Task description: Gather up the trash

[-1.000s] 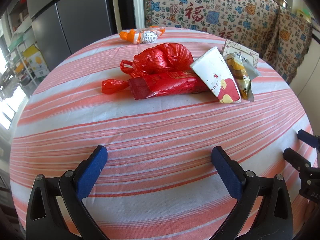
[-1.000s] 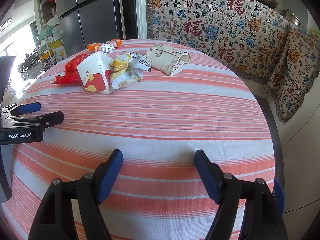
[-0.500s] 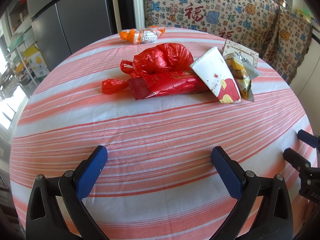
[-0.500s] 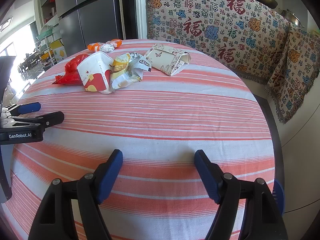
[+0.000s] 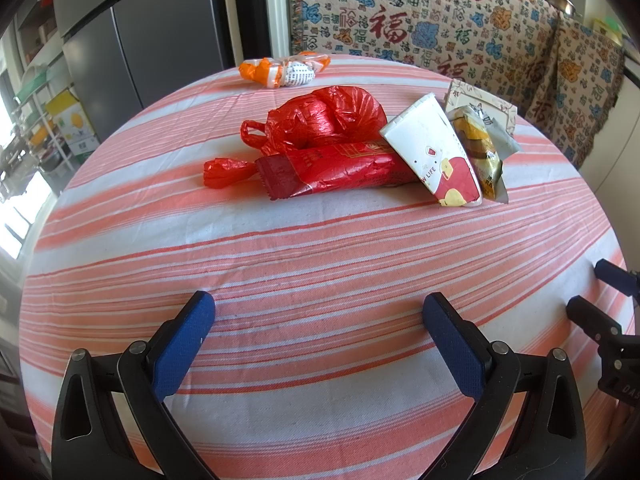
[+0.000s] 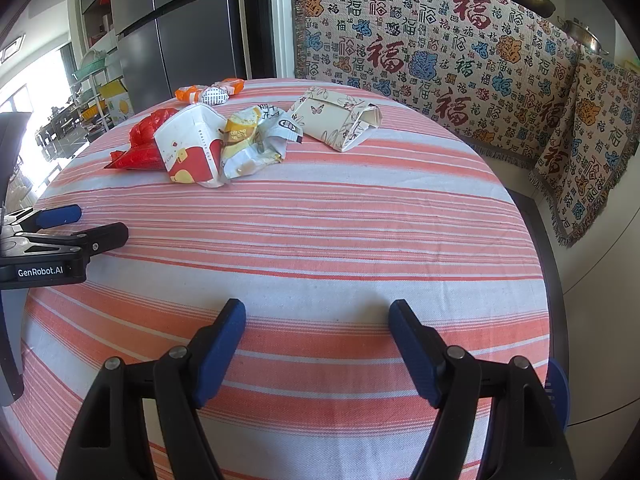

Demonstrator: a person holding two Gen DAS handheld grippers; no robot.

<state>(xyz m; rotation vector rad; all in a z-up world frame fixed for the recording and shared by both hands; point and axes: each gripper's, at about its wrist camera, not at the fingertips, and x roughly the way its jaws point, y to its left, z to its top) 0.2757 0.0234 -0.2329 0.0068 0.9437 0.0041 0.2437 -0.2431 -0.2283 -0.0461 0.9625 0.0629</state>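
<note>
Both claws hover open, tilted down over the table (image 5: 320, 248).
Left claw (image 5: 318, 312) and right claw (image 6: 316, 316) grip nothing; cup (image 5: 434, 152) and wrappers (image 5: 340, 170) lie well ahead.

Round striped-cloth table (image 5: 320, 256) w/ wrappers (image 5: 340, 168) (crushed cup (image 5: 436, 152) too).

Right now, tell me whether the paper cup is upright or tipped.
Tipped: the paper cup lies on its side on the tablecloth, leaning on wrappers.

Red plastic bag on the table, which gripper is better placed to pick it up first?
Left. The red plastic bag lies nearly straight ahead of the open left gripper; from the right gripper it sits far left, behind the paper cup.
</note>
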